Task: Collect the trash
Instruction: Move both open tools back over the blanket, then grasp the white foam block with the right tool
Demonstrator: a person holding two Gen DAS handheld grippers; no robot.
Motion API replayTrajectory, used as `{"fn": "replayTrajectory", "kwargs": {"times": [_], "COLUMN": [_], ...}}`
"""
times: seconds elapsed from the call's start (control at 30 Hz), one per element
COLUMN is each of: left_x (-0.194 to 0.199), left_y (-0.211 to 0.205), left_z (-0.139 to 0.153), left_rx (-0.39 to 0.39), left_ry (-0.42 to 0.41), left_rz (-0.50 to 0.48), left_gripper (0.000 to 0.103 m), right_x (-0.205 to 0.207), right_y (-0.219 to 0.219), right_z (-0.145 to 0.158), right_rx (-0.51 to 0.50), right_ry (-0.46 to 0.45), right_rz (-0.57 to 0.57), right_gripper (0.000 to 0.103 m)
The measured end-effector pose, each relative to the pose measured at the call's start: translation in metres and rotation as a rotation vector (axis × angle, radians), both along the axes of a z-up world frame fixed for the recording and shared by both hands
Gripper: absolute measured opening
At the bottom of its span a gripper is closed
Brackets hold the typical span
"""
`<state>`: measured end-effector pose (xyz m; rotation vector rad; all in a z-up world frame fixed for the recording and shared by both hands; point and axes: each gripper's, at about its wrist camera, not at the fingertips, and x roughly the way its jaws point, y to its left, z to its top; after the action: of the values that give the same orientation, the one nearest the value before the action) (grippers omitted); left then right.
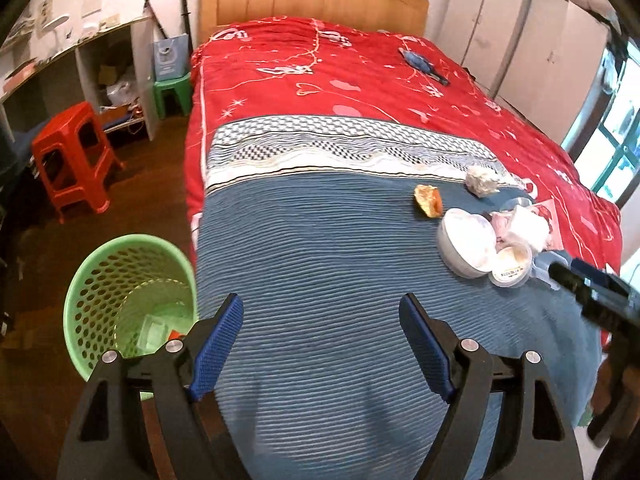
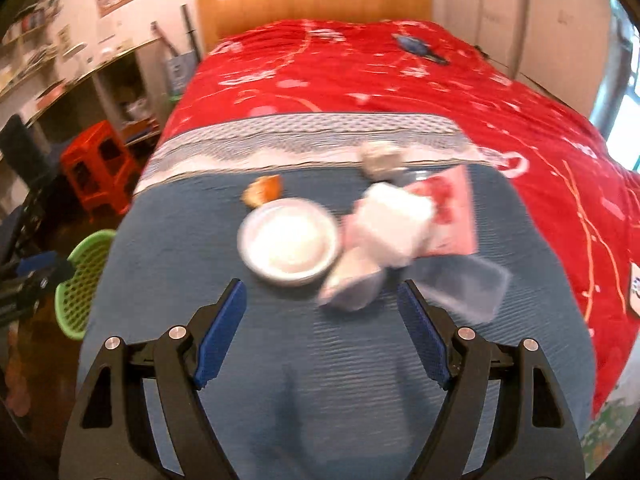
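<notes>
**Both tongs spread, nothing gripped**

Left gripper (image 1: 321,346) jaws wide apart, empty, over the blue blanket (image 1: 320,248). Green basket (image 1: 120,292) sits just left of it on the floor. Trash pile is ahead-right: white bowl (image 1: 466,242), small tub (image 1: 512,264), orange scrap (image 1: 429,200), crumpled paper (image 1: 482,180).

Right gripper (image 2: 321,334) also spread, empty; bowl (image 2: 290,240) and white wrapper (image 2: 394,226) just ahead of its tips. View blurred.
</notes>
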<state>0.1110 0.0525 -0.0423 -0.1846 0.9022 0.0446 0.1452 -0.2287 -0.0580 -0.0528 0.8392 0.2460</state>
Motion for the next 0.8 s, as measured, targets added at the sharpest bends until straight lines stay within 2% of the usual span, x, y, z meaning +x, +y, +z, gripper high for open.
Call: {"fn": "replayTrajectory", "kwargs": {"times": [0.2, 0.4, 0.8], "left_x": [0.009, 0.014, 0.021], "left_y": [-0.011, -0.013, -0.005], "left_z": [-0.003, -0.012, -0.025], "left_rx": [0.001, -0.006, -0.039], "left_ry": [0.009, 0.022, 0.038], "left_rz": [-0.023, -0.029, -0.019], "left_gripper": [0.077, 0.077, 0.077], "right_x": [0.028, 0.051, 0.087], "right_y": [-0.025, -0.018, -0.004], "right_z": [-0.004, -0.012, -0.032], "right_rx": [0.025, 0.028, -0.006], "right_ry": [0.046, 0.081, 0.114], "right_rz": [-0.062, -0.101, -0.309], "right_gripper": [0.077, 0.077, 0.077]}}
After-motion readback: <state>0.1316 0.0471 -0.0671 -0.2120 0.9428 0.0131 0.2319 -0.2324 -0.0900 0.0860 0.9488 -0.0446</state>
